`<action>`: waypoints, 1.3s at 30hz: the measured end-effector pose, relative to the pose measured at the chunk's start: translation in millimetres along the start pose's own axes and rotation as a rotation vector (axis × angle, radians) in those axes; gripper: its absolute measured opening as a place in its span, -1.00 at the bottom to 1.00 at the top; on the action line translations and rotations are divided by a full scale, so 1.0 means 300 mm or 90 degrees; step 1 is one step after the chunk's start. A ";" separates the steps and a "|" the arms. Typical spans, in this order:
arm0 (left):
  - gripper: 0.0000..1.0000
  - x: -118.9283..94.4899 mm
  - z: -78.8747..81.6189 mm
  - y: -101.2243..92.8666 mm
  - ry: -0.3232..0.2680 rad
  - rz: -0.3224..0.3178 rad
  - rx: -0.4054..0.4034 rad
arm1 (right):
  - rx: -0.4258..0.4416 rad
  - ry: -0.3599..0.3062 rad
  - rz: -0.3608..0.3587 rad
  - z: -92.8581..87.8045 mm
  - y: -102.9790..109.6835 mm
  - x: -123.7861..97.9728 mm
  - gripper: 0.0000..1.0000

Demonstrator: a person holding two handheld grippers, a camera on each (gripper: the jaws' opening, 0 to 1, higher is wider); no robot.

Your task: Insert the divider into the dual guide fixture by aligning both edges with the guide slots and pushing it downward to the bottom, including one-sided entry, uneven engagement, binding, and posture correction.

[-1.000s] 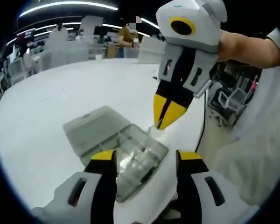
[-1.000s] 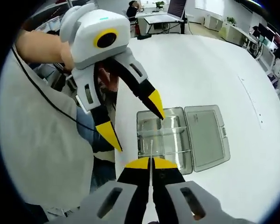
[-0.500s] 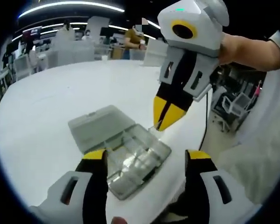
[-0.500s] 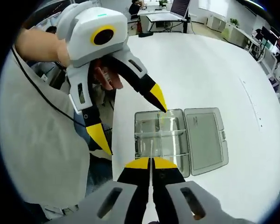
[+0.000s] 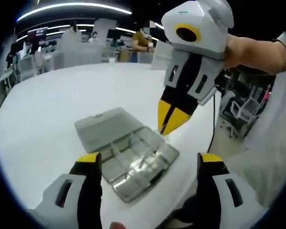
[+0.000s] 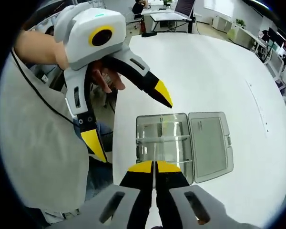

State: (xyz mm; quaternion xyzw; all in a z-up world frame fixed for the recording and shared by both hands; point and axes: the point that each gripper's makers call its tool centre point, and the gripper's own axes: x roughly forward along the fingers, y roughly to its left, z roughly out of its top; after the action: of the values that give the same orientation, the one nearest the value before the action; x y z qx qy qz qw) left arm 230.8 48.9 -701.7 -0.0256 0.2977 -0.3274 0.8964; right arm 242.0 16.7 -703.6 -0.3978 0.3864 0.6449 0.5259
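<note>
White round table (image 5: 47,109), open clear box (image 6: 181,143), office desks behind, left jaws wide, right jaws pinching divider (image 6: 154,151).

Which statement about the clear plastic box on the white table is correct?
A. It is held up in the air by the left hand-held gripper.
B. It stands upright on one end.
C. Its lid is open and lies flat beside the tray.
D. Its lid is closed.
C: in the right gripper view the lid lies flat on the white table, beside the compartment tray of the clear plastic box.
</note>
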 end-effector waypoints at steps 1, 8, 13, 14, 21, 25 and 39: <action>0.64 0.000 0.000 0.001 0.000 0.001 0.000 | 0.000 0.000 -0.001 0.001 -0.003 0.001 -1.00; 0.67 0.004 -0.008 0.004 0.004 0.002 -0.005 | -0.001 0.003 -0.004 0.000 -0.013 0.011 -1.00; 0.67 0.006 -0.018 0.006 0.010 0.001 -0.007 | -0.006 0.004 -0.006 0.007 -0.023 0.020 -1.00; 0.67 0.006 -0.019 0.005 0.010 0.001 -0.007 | -0.007 0.005 -0.006 0.007 -0.024 0.022 -1.00; 0.69 0.002 -0.023 0.011 0.010 0.002 -0.012 | -0.012 0.004 -0.005 0.019 -0.033 0.039 -1.00; 0.72 0.003 -0.024 0.018 0.010 0.005 -0.016 | -0.015 0.002 -0.001 0.030 -0.033 0.047 -1.00; 0.73 0.002 -0.038 0.031 0.016 0.005 -0.021 | -0.024 0.001 0.004 0.051 -0.040 0.068 -1.00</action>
State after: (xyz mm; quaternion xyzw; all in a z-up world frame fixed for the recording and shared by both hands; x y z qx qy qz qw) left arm 230.0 57.6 -713.7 -0.0349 0.3145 -0.3191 0.8934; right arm 249.7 40.2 -717.4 -0.4072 0.3759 0.6535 0.5155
